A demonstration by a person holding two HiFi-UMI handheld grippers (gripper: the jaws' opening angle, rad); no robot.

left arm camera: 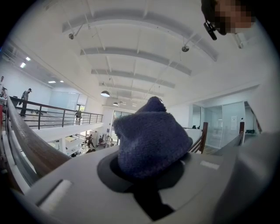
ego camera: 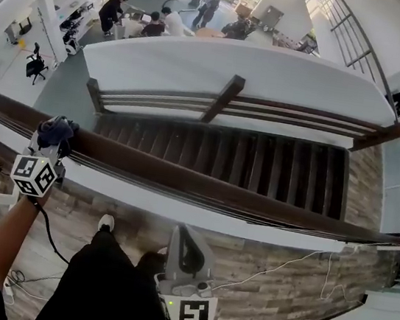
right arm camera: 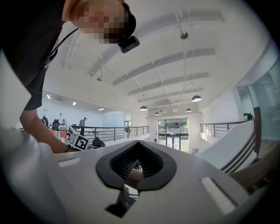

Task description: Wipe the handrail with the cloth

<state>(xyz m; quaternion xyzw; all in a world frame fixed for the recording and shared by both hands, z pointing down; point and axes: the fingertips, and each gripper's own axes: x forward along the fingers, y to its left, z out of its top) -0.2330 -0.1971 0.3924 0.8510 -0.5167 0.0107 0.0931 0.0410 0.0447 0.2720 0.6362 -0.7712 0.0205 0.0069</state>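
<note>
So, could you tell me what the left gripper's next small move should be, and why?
Probably slide the left gripper rightward along the handrail: its jaws are shut on the cloth, which sits against the rail's left part, and a long stretch lies to its right.

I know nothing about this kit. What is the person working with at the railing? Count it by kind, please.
Grey hand-held two-jaw tools: 2 (left tool, right tool)
Dark blue fuzzy cloth, clamped in the left tool: 1
Dark brown wooden handrail nearest the person: 1
Total: 4
</note>
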